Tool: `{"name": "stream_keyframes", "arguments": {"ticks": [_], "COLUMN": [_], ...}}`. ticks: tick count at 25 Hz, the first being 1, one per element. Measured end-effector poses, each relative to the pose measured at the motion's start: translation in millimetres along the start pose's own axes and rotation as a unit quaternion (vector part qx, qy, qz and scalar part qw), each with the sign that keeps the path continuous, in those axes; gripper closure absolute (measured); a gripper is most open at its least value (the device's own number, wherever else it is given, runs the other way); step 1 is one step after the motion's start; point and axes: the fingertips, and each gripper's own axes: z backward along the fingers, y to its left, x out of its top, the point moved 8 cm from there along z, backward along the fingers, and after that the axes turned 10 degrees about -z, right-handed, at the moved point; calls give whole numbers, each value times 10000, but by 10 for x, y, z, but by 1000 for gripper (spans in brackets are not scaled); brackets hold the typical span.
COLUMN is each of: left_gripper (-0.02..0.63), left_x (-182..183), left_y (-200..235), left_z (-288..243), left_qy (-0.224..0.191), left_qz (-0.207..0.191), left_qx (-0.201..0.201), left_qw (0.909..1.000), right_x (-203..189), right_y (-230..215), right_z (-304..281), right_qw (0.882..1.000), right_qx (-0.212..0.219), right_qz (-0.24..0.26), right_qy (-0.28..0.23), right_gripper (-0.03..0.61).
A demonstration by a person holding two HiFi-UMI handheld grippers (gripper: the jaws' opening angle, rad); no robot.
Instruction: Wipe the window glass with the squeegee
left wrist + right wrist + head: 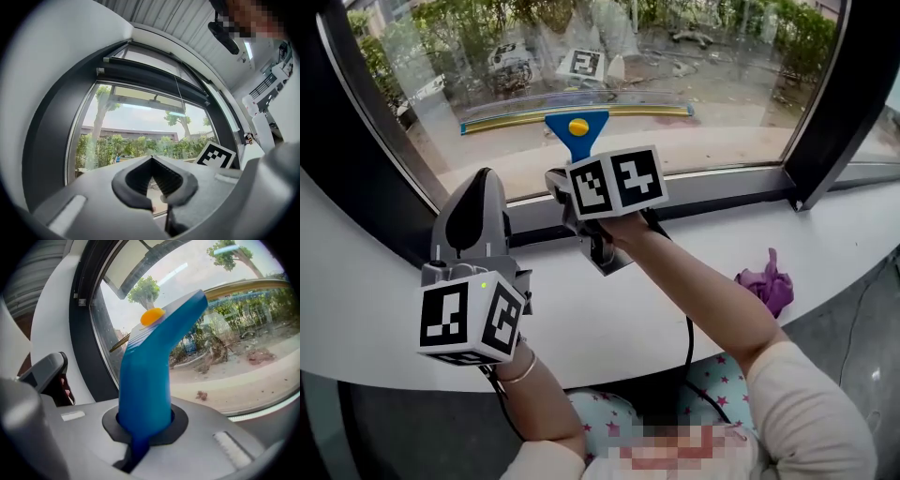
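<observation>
Squeegee (577, 133): a blue handle that widens into a fan shape at the top, with a round yellow dot (578, 126) in the middle of the fan.
Blade (506, 118): long and thin, gold along its length with a blue-green edge. It runs almost level, its left end a bit lower.
Where the squeegee is: its blade lies flat on the window glass (722, 84), low down and just above the bottom frame. The handle points down and toward the person.
Right gripper (567, 187): its two jaws are closed tight on the blue handle (the right gripper view shows the handle (145, 376) filling the gap between them).
Left gripper (480, 187): it points up at the glass from over the sill, left of the squeegee and not touching it. In the left gripper view (152, 180) the jaw tips meet and nothing sits between them.
Window glass: big and curved, with a black frame (830, 103) round it. Trees, bushes and bare ground show outside.
Marker card (581, 64): a black-and-white square on the window, above the blade.
Sill (694, 281): white and wide, curving with the window.
Cloth (766, 283): purple and crumpled, on the sill far to the right, well apart from both grippers.
</observation>
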Motion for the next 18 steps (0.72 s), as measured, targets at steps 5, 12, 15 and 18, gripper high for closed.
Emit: {"name": "stream_keyframes", "arguments": {"ticks": [5, 12, 15, 18], "left_gripper": [612, 612, 612, 612], "left_x": [-36, -149, -212, -289], "left_y": [-83, -200, -215, -226], "left_z": [-51, -122, -144, -182], "left_qy": [46, 82, 143, 262], "left_qz": [140, 137, 143, 194], "left_qx": [-203, -362, -382, -410], "left_qw": [9997, 9992, 9991, 9986], "right_x": [-166, -318, -358, -453], "right_y": [-88, -202, -234, -282], "right_z": [-22, -35, -20, -38], "right_qw": [9996, 9988, 9982, 9967], "right_qx": [-59, -134, -201, -271], "right_qz": [-121, -176, -156, -222], "right_qy": [248, 434, 547, 729], "right_gripper": [551, 551, 551, 551]}}
